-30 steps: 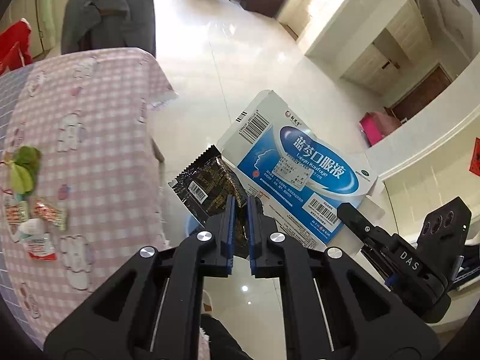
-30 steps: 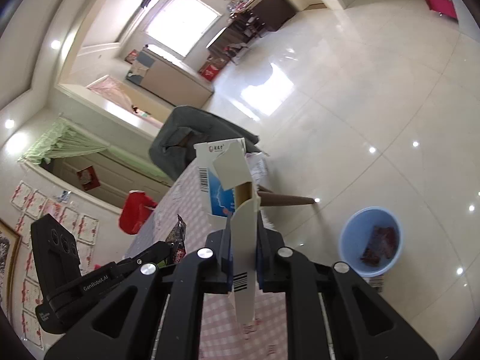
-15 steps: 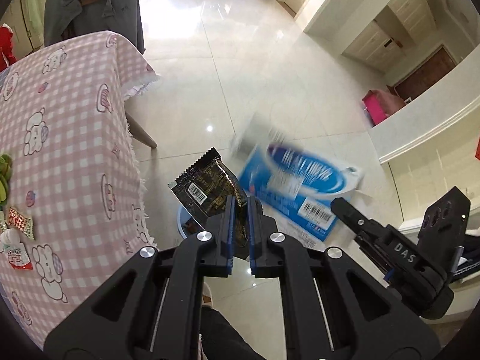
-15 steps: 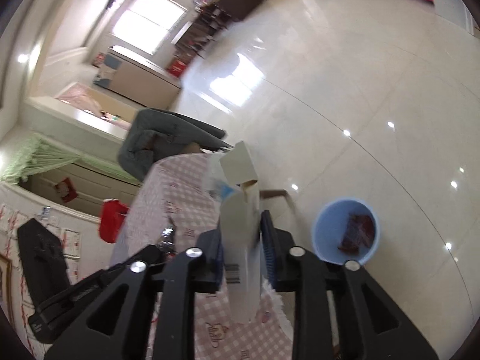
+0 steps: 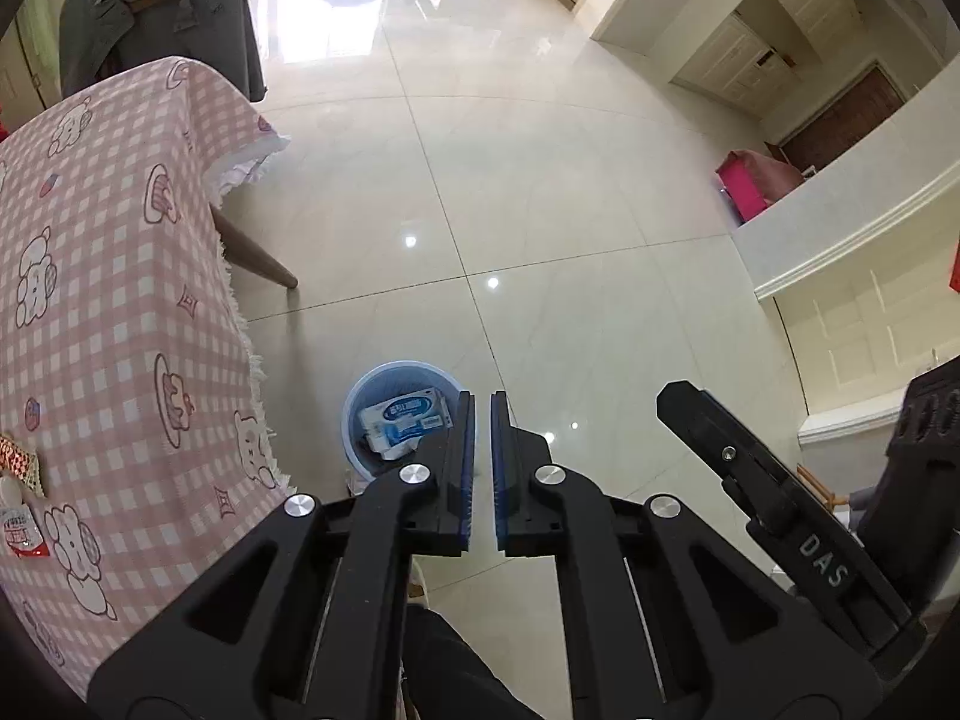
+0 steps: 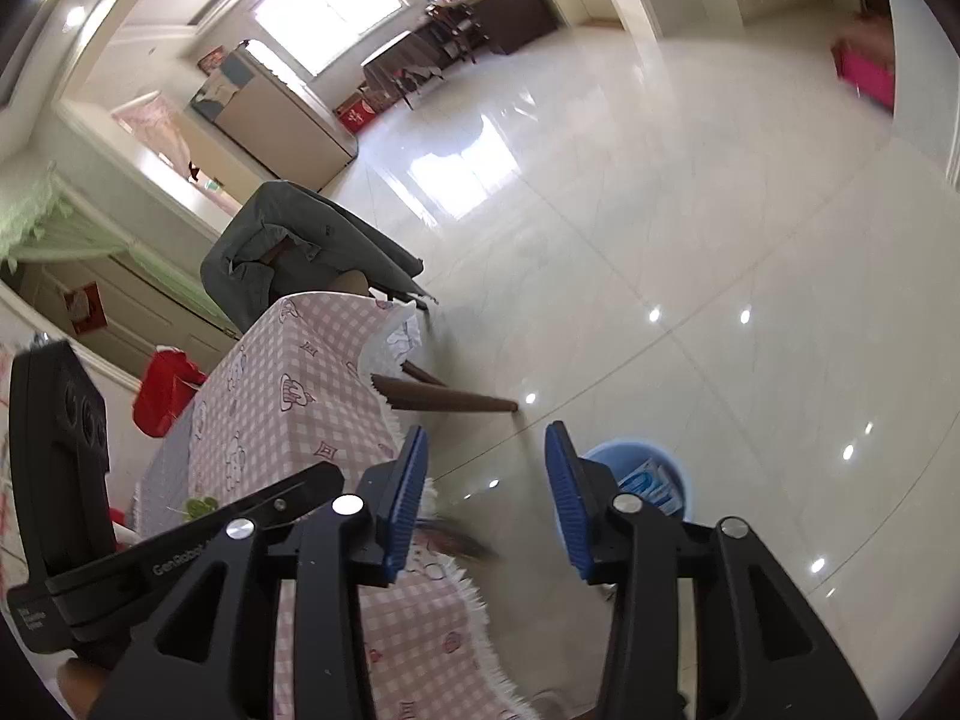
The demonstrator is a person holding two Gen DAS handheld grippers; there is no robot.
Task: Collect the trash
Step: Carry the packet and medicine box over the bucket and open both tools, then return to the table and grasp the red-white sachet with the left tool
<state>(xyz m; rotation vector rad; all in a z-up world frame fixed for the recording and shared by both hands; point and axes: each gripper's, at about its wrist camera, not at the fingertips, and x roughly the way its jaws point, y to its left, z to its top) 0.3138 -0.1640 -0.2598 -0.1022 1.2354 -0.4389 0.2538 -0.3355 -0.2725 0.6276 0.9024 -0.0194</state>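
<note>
A blue bin (image 5: 384, 393) stands on the floor beside the table, with the blue-and-white carton (image 5: 405, 420) lying in it. The bin (image 6: 654, 462) and carton (image 6: 651, 483) also show in the right wrist view. My left gripper (image 5: 483, 456) hangs above the bin, its jaws a narrow gap apart with nothing between them. My right gripper (image 6: 486, 492) is wide open and empty, above the table edge. A dark blurred wrapper (image 6: 456, 543) shows below between its fingers. Small wrappers (image 5: 15, 498) lie on the pink checked tablecloth (image 5: 108, 300) at far left.
A chair draped with a grey jacket (image 5: 162, 6) stands at the table's far end. A table leg (image 5: 258, 255) slants out to the floor. A pink box (image 5: 756, 180) sits by the right wall. Glossy tiled floor stretches beyond the bin.
The right gripper opened and the carton dropped into the bin. The left gripper no longer holds the dark wrapper. Both grippers moved over the bin.
</note>
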